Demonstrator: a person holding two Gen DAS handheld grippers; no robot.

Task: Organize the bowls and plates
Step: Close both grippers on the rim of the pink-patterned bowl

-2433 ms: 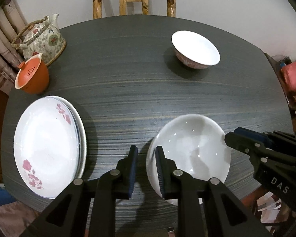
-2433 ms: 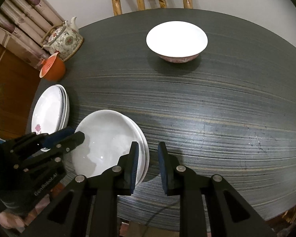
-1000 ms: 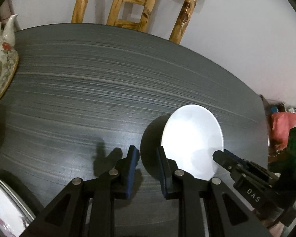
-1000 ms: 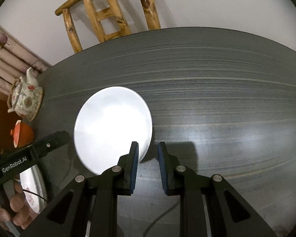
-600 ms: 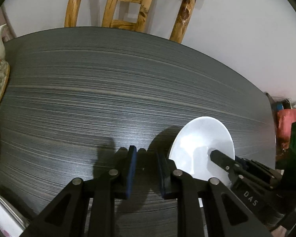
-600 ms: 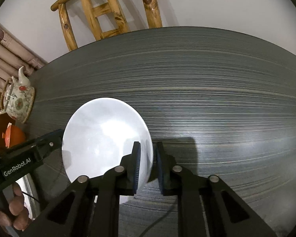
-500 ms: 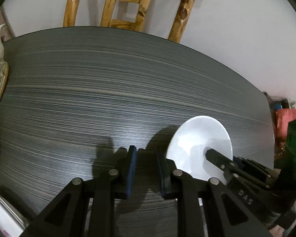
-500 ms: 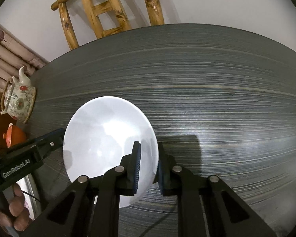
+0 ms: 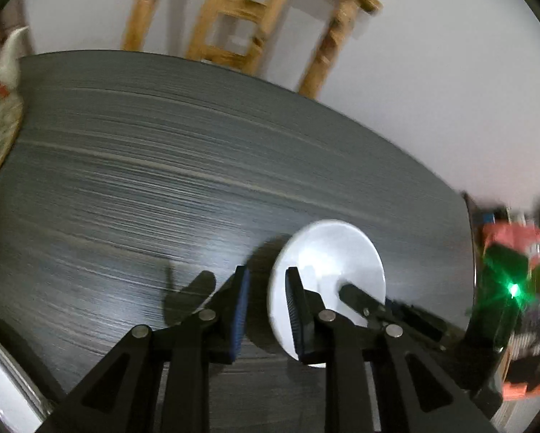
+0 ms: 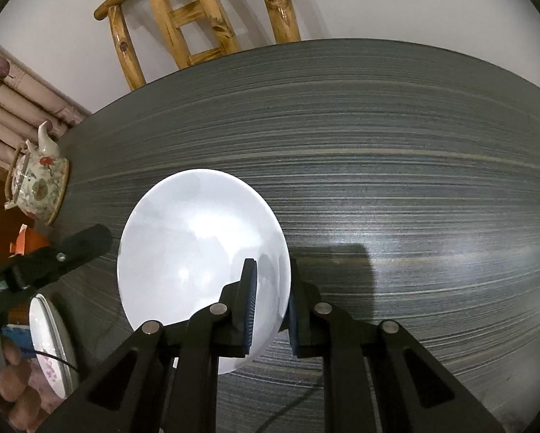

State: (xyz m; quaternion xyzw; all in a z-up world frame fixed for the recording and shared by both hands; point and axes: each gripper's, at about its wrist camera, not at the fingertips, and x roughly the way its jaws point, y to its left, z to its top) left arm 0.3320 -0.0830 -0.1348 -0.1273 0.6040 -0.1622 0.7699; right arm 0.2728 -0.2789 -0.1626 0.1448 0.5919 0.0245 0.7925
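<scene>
Right gripper jaws pinched the white bowl rim – lifted for stacking; left gripper jaws opening, empty, bowl just beside.

A white bowl, lower centre of the right wrist view, looks like glazed ceramic: smooth and glossy, with soft bright reflections across its inside. It sits on a dark grey worktop with fine streaked wood grain and a low satin sheen. At the top, a chair is knotty yellow wood under a shiny varnish. At the left edge, a teapot is glossy glazed ceramic with painted flowers. In the lower left, a plate is smooth white ceramic with a pink floral print. Each gripper is matt black plastic with small silver metal pins and ribbed blue pads.
</scene>
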